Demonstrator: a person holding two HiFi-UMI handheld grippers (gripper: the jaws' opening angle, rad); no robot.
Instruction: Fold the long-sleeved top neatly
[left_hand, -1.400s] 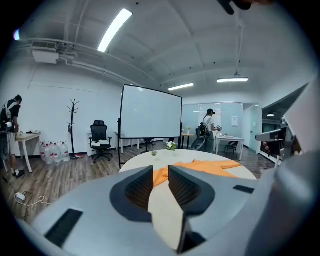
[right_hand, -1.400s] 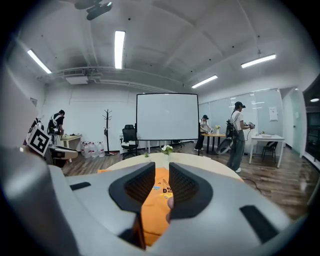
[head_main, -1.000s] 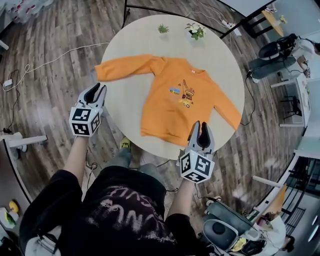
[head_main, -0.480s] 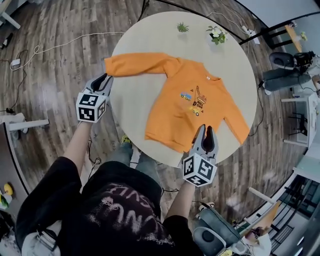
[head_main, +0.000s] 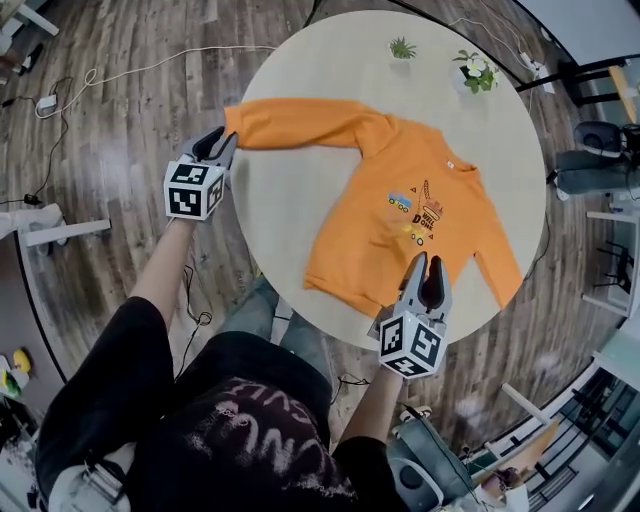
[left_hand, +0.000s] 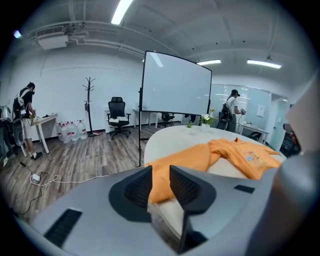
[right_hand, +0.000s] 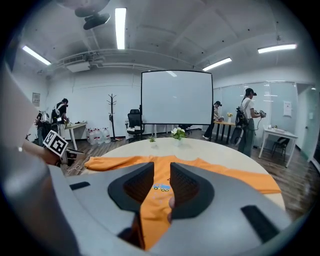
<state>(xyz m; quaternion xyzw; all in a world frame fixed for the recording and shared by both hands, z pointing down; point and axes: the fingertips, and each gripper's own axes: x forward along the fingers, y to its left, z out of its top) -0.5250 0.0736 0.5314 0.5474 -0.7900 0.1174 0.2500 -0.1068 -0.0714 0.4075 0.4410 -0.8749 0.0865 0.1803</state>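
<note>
An orange long-sleeved top (head_main: 400, 210) with a small vehicle print lies face up on the round beige table (head_main: 300, 200), both sleeves spread out. My left gripper (head_main: 218, 140) hovers at the table's left edge, just short of the left sleeve's cuff (head_main: 240, 115). Its jaws are opening with nothing between them; in the left gripper view the cuff (left_hand: 165, 170) shows through the gap of that gripper (left_hand: 161, 175). My right gripper (head_main: 428, 262) is over the hem at the near edge. Its jaws are opening too, with the top (right_hand: 235, 175) visible beyond that gripper (right_hand: 161, 181).
Two small potted plants (head_main: 402, 47) (head_main: 474, 68) stand at the table's far side. A white board (left_hand: 175, 85) on a stand is behind the table. Cables (head_main: 90, 75) trail over the wooden floor, and an office chair (head_main: 600, 165) stands at the right.
Both grippers have moved down and toward the table: the left one up to the left sleeve's cuff, the right one over the hem. The top has not moved.
</note>
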